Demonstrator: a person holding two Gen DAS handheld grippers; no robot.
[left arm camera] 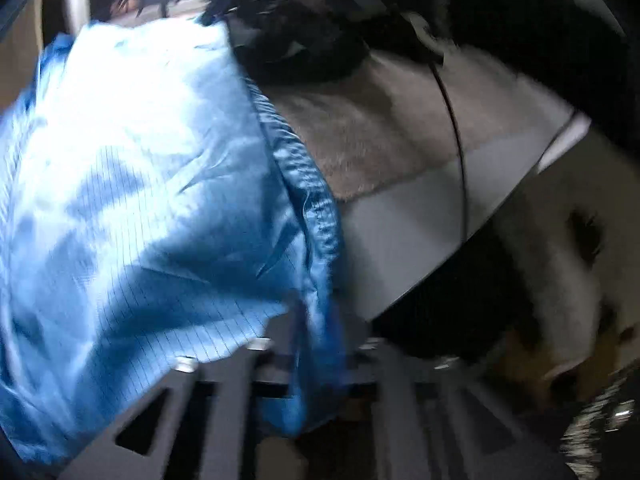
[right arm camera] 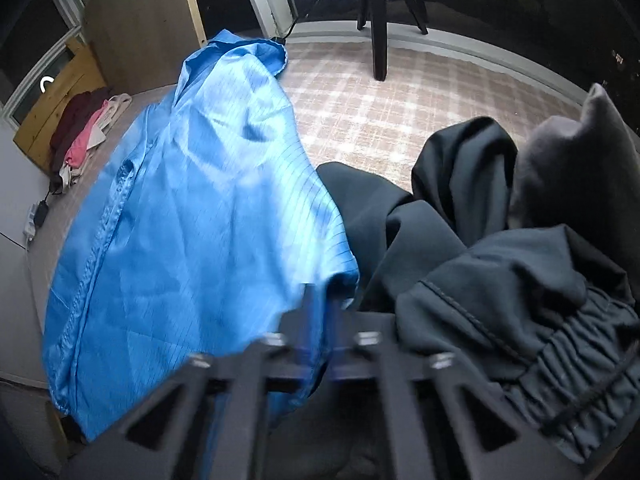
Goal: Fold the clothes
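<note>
Checked pinkish carpet (right arm camera: 384,120) covers the floor in the right wrist view, running back to a pale sill and a dark window; a black tripod (right arm camera: 378,20) stands at its far edge; a wooden panel (right arm camera: 140,28) leans at the left, with a small stack of maroon and pink clothes (right arm camera: 86,136) lying near it by a yellow board. Closer in, the blue garment (right arm camera: 192,232), a thin shiny fabric with a fine grid and a long stitched seam, hangs and spreads across the left half of that view; its lower hem is gathered into the right tool (right arm camera: 320,344), whose fingers are pressed together on a fold of the cloth. Just right of it lies a heap of black clothes (right arm camera: 500,280), one with an elastic ribbed waistband, and a grey piece (right arm camera: 568,168) rises behind. From the left wrist, heavily blurred, the same blue garment (left arm camera: 140,200) fills the left side, a bunched edge of it pinched in the left tool (left arm camera: 316,364); beyond lies the carpet (left arm camera: 360,136), a pale strip of floor (left arm camera: 408,224), and a thin black cable (left arm camera: 456,132) crossing it.
</note>
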